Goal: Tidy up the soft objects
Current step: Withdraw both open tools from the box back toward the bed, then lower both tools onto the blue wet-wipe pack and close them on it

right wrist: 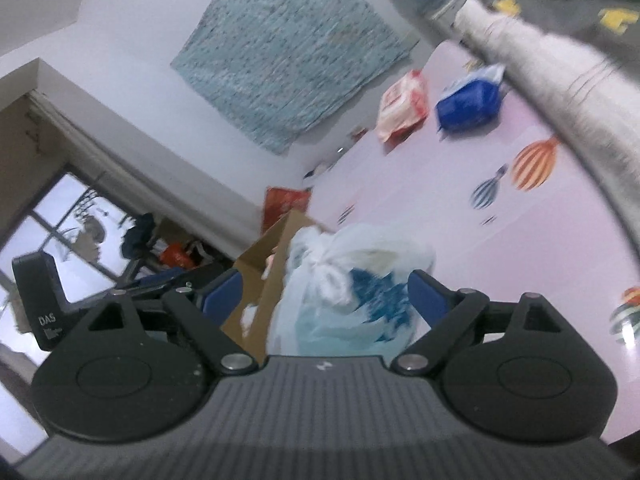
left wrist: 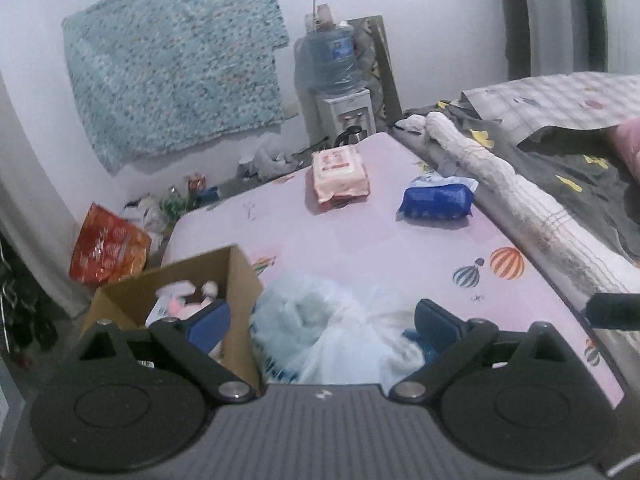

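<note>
Right wrist: bag seemingly between claw pads.

A lived-in bedroom in a home. Shown by a bed under a pink sheet printed with hot-air balloons, a rumpled grey quilt and a rolled white towel along its far side, and a patterned teal cloth pinned to the plain white wall. Further marked by a water dispenser with its big blue bottle in the corner, a kettle beside it, snack bags and clutter on the floor, and a curtained window.
</note>
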Motion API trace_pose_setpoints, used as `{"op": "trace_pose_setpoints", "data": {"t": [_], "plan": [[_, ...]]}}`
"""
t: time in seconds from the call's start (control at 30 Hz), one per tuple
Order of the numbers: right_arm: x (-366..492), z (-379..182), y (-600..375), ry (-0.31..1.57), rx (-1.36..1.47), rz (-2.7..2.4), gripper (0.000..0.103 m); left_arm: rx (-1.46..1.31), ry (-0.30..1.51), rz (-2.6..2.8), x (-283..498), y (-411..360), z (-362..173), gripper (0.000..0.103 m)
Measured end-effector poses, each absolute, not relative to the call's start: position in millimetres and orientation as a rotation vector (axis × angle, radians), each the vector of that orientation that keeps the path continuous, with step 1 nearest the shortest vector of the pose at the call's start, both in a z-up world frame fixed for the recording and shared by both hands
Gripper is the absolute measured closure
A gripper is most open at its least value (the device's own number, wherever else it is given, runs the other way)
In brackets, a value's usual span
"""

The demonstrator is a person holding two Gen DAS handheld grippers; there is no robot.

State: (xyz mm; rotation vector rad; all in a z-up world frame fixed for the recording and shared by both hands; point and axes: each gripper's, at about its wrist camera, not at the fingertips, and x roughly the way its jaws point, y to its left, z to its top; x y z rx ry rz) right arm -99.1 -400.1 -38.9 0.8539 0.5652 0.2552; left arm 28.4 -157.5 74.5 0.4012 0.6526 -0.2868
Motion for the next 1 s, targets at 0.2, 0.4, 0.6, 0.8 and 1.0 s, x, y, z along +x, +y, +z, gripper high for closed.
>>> {"op": "trace_pose_setpoints", "data": {"t": [0.2,0.4,0.6,0.8,1.0], "plan": [[-108.2,-21.1,-411.6,0.512,0.764,0.141,0.001,0.413,0.645,-0.296,44.1,-180.5,74.1,0.004],[-103.5,-4.1,-417.2,0.488,0.661,0.069,0.001,0.419,0.641,-0.291,54.5,-188.0,75.6,0.004],[-88.6,-0.6,-418.6,0.504,0.624,0.081,0.001,0.426,0.646,-0.292,64.1,-192.8,73.8,0.004],[-67.5,-7.6,-428.0,0.519,0.651,0.080,0.001,0.445,0.699,-0.373,95.9,-203.5,68.5,0.004],[-35.6,-22.8,-451.4,0.513,0.729,0.052,0.001,0.425,0.786,-0.459,158.0,-228.9,64.4,0.004]]}}
